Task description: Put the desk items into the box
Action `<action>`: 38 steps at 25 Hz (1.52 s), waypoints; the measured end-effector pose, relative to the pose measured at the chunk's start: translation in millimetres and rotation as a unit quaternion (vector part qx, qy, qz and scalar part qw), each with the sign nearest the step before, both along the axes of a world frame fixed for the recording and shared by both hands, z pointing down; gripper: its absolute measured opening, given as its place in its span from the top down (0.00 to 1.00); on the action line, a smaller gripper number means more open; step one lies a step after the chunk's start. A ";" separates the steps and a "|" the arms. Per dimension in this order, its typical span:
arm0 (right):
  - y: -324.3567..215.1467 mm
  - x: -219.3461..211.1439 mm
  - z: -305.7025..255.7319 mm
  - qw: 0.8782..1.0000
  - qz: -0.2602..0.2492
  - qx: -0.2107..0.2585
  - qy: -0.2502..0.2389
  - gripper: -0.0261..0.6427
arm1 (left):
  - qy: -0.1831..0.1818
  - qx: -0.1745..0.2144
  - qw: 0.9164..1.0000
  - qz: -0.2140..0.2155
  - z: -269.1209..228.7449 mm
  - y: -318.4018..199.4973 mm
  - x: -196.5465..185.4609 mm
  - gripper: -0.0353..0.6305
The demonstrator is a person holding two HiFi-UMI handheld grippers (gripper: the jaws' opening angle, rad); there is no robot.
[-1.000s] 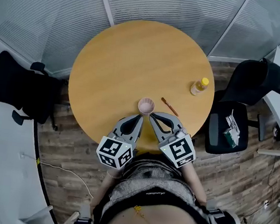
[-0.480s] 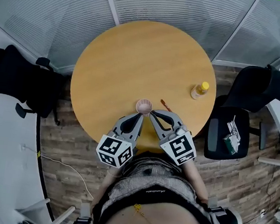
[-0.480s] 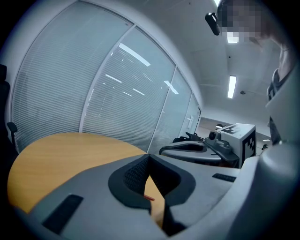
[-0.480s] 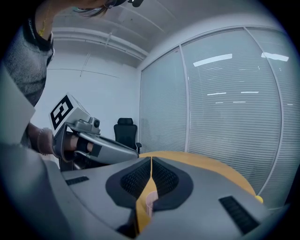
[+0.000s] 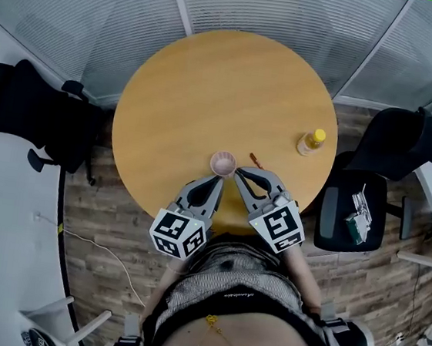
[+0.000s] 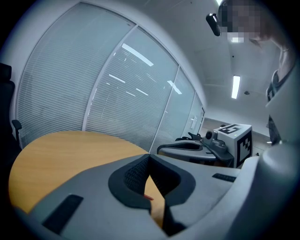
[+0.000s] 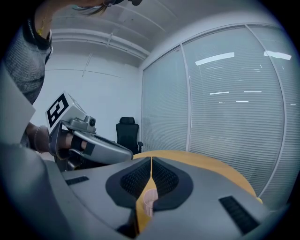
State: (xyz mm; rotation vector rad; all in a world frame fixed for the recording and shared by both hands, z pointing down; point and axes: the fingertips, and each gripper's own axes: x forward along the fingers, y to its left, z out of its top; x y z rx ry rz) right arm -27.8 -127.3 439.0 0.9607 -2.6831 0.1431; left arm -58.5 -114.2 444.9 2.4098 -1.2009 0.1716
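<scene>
A small pink cup (image 5: 223, 163) stands on the round wooden table (image 5: 210, 90) near its front edge. Just right of it lies a thin red pen (image 5: 255, 160), its near end hidden under my right gripper. A yellow-capped bottle (image 5: 310, 142) stands at the table's right edge. My left gripper (image 5: 218, 179) and right gripper (image 5: 236, 176) sit side by side just in front of the cup, both shut and empty. The cup (image 7: 149, 199) shows through the gap below the right gripper's (image 7: 151, 159) closed jaws. The left gripper's (image 6: 149, 156) tips meet too. No box is in view.
A black office chair (image 5: 394, 142) stands right of the table, with small items on its seat (image 5: 358, 216). Another black chair (image 5: 29, 108) is at the left. Glass partition walls with blinds (image 5: 281, 13) run behind the table. The floor is wood planking.
The head view has shifted slightly. More of the red pen is now covered by the right gripper. Both grippers stay shut in nearly the same place.
</scene>
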 end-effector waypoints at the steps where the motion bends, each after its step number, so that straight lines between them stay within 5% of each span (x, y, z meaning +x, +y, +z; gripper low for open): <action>1: -0.8 1.0 0.7 1.000 0.001 -0.001 0.000 0.93 | 0.001 0.000 1.000 -0.001 0.0 0.6 0.4 0.95; 19: -35.4 53.9 42.1 0.995 0.089 -0.033 0.031 0.93 | -0.006 -0.022 1.000 -0.016 13.7 8.6 -6.0 0.95; 38: -54.2 90.3 104.8 0.985 0.123 -0.098 0.063 0.93 | -0.011 -0.051 0.999 -0.013 28.4 17.4 -17.0 0.95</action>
